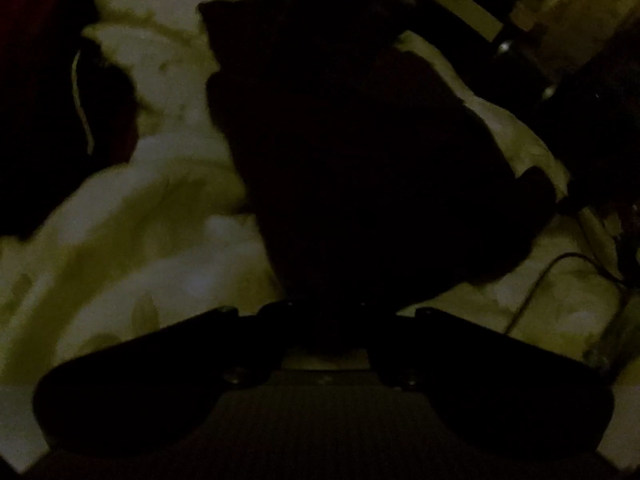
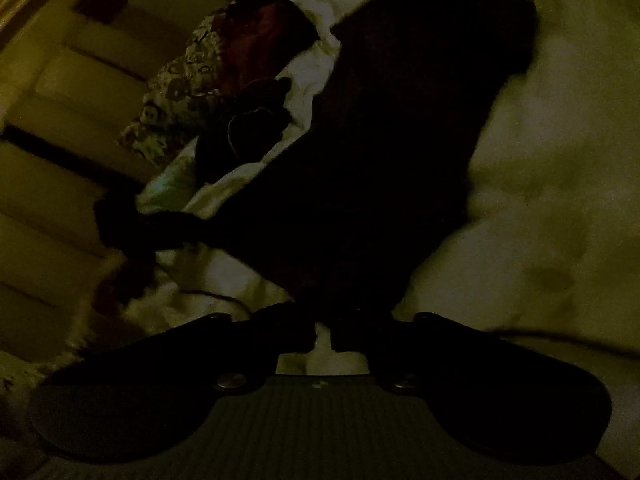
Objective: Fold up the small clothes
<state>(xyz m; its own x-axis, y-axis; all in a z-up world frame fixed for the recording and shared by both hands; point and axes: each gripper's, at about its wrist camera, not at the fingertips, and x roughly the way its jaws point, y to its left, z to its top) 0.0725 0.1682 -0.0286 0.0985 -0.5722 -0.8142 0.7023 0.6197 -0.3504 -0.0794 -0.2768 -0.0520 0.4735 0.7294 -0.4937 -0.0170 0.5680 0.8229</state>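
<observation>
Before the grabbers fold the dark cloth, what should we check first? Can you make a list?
1. Left gripper shut on the dark cloth: ok, its jaws are closed at the cloth's near edge.
2. Right gripper shut on the cloth: ok; its jaws meet at the cloth's edge, with a thin gap showing lower down.
3. Cloth lying flat: cannot tell, too dark to see wrinkles.
4. Bare sheet beside the cloth to fold onto: ok.
5. Cable clear of the cloth: ok; it lies off to one side in the left view.
6. Other clothes out of the way: ok, they sit apart near the pillow.
</observation>
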